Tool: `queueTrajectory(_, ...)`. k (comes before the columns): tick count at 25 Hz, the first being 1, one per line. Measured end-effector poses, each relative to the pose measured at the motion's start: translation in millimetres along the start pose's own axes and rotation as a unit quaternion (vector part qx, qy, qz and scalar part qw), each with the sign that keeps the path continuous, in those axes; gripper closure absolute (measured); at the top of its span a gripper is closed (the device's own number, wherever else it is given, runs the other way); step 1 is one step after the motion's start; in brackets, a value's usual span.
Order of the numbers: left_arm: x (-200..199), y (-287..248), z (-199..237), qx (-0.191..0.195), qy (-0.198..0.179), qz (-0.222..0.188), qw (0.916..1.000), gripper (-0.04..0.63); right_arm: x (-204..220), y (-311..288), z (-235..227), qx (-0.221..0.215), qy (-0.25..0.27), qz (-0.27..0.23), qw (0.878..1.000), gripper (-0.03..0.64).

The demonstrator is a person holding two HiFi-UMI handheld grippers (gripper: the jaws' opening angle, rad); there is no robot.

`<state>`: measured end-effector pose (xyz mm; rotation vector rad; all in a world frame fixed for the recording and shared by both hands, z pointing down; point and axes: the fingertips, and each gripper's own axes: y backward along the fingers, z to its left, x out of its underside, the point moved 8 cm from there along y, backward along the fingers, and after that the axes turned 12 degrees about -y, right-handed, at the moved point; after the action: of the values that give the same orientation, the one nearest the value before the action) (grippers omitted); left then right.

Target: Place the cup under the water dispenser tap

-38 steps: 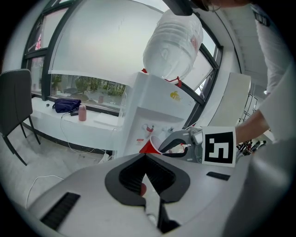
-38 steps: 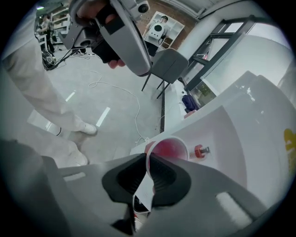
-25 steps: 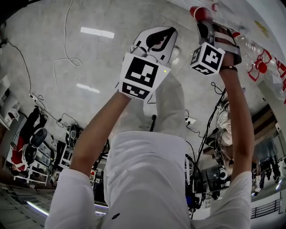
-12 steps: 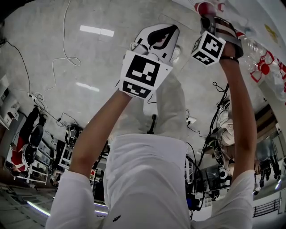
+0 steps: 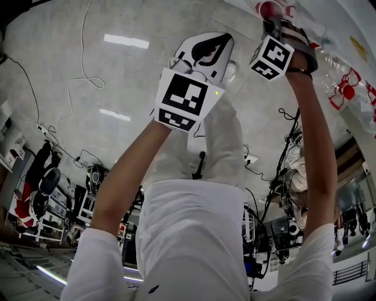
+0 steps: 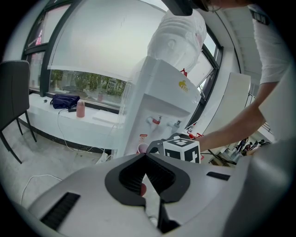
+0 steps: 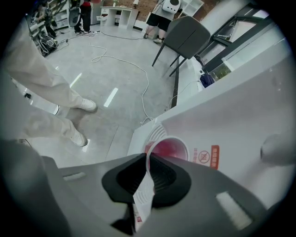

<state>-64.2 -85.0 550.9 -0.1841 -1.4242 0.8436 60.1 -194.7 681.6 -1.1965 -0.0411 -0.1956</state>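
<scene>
A pink paper cup [image 7: 169,149] hangs just above the ribbed drip tray [image 7: 155,133] of the white water dispenser [image 6: 162,104]. My right gripper [image 7: 148,158] is shut on the cup's near wall and points steeply down. From the left gripper view, the cup [image 6: 142,148] sits low at the dispenser's front, below the red tap [image 6: 155,121] and the grey tap [image 6: 177,124]. In the head view the cup [image 5: 267,9] is at the top edge, ahead of the right gripper [image 5: 273,26]. My left gripper [image 6: 145,156] is shut and empty, held back from the dispenser.
A big water bottle [image 6: 178,39] tops the dispenser. A red label [image 7: 202,156] marks its front panel. A grey chair [image 7: 185,34], a loose cable [image 7: 120,60] and the person's shoes [image 7: 85,105] are on the floor. A window ledge holds a dark bag [image 6: 64,100].
My right gripper has carried the cup a little further toward the top edge of the head view, down to the dispenser. The left gripper has stayed where it was.
</scene>
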Motion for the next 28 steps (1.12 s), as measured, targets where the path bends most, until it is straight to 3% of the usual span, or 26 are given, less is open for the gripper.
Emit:
queueTrajectory(9,-2,2,4,0.002,-0.004,0.001,1.0,0.594,-4,-1,-6,0.017,-0.011,-0.003,1.0,0.577)
queueTrajectory(17,-2,5,6,0.003,-0.006,0.002,1.0,0.594,-5,0,-8,0.02,-0.023,-0.005,1.0,0.512)
queueTrajectory(28,-8,13,8,0.011,-0.016,0.0,0.9998,0.594,-11,15,-9,0.034,-0.046,-0.018,0.998,0.486)
